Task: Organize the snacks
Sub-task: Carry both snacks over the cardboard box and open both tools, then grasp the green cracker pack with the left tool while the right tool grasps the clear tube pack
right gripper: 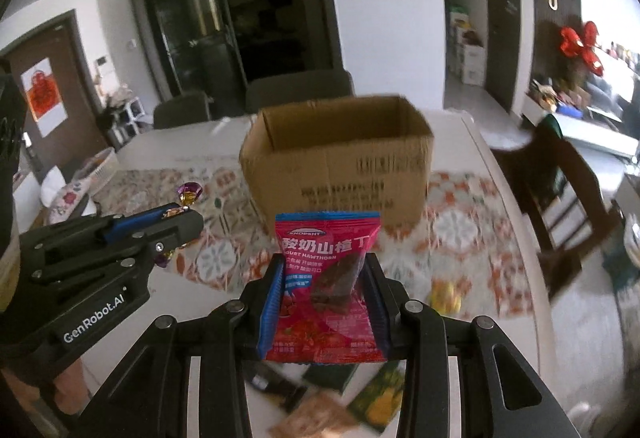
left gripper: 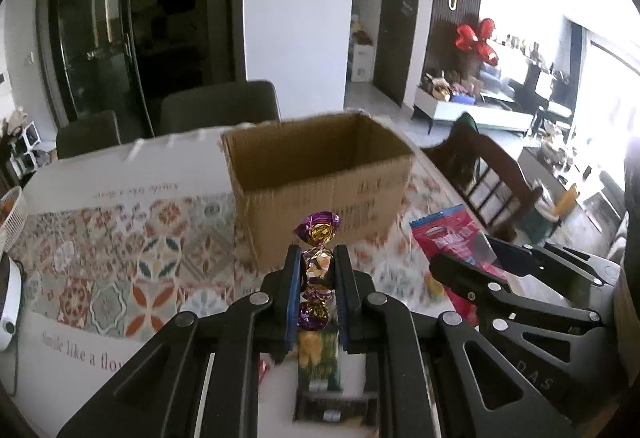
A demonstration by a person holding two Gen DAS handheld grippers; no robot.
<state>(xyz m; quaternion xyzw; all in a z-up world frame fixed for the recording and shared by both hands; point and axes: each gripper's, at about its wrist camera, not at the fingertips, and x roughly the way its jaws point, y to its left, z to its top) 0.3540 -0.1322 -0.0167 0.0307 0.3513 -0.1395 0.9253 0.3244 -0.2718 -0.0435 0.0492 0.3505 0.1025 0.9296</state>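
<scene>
Cardboard box (left gripper: 320, 166) stands open-topped on the patterned tablecloth (left gripper: 120, 258), at twelve o'clock from both grippers and well clear of each.

Left gripper (left gripper: 318, 278) has its jaws drawn narrow, pinched on a string of purple-and-gold foil candies (left gripper: 318, 234); one candy pokes out above the fingertips, others run down between the blue pads. Seen from the right wrist, that same gripper (right gripper: 176, 222) sits at nine o'clock with the candy tips showing at its nose.

Right gripper (right gripper: 326, 278) has its jaws moderately apart, clamped on the sides of a red hawthorn snack packet (right gripper: 326, 278) with blue top edge, held upright and facing the camera. From the left wrist it appears at three o'clock (left gripper: 472, 258), the packet partly hidden behind its fingers.

Loose snack packets (right gripper: 360, 394) lie on the table at six o'clock beneath the grippers, blurred. A small yellow wrapper (right gripper: 446, 296) sits at four o'clock. Dark chairs (left gripper: 220, 106) stand beyond the table's far edge.
</scene>
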